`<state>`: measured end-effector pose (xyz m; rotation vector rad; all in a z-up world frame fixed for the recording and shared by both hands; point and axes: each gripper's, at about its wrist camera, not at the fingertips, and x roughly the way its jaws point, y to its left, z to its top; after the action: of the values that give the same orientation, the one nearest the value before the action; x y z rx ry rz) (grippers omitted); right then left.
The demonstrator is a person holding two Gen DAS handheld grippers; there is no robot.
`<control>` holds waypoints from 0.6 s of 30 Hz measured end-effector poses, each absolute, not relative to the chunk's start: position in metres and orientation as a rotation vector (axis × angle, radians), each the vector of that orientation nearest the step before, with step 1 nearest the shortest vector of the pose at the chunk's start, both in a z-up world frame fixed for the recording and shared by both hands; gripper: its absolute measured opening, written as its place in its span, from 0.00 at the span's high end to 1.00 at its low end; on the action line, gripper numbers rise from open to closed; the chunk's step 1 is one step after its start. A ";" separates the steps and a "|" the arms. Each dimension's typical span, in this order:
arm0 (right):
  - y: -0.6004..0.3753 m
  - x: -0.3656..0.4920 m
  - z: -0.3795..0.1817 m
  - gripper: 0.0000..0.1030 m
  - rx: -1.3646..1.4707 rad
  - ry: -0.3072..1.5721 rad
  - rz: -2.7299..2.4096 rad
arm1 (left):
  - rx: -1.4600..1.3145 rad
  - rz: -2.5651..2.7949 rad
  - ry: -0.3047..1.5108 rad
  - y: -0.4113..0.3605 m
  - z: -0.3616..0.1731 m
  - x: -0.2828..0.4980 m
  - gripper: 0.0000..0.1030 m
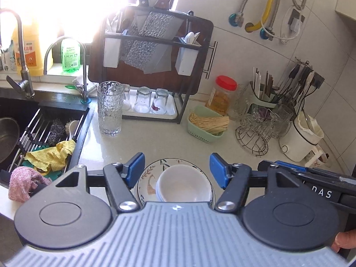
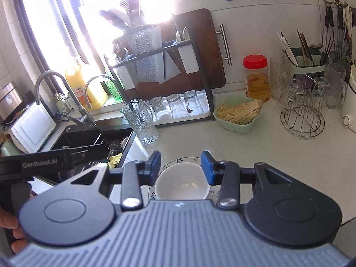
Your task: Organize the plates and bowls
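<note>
Two grippers, left (image 1: 176, 170) and right (image 2: 180, 166), are hovering wide open and empty over white bowls (image 1: 184, 183) sitting on a floral plate (image 1: 148, 179) on the counter (image 1: 155, 142), one body reading "GenRobot.AI".

White bowl (image 1: 185, 183), leaf-patterned plate (image 1: 148, 178)

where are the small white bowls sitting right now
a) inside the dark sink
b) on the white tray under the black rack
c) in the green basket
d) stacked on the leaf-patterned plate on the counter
d: the small white ceramic bowls rest nested on the round leaf-patterned plate, which lies on the pale countertop in front of both open grippers.
</note>
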<state>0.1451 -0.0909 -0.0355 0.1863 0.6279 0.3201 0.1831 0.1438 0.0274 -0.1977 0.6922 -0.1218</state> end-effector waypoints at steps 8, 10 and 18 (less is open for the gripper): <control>-0.116 0.095 -0.034 0.58 0.179 0.596 0.332 | -0.155 -0.086 0.668 0.117 0.035 0.125 0.32; -0.122 0.083 -0.034 0.58 0.179 0.591 0.326 | -0.155 -0.086 0.663 0.112 0.037 0.110 0.30; -0.146 0.034 -0.042 0.20 0.146 0.565 0.323 | -0.148 -0.031 0.630 0.094 0.032 0.050 0.05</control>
<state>0.0340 -0.1455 -0.0421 0.1458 0.5648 0.3232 0.0501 0.0942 0.0315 -0.1480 0.6301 -0.0312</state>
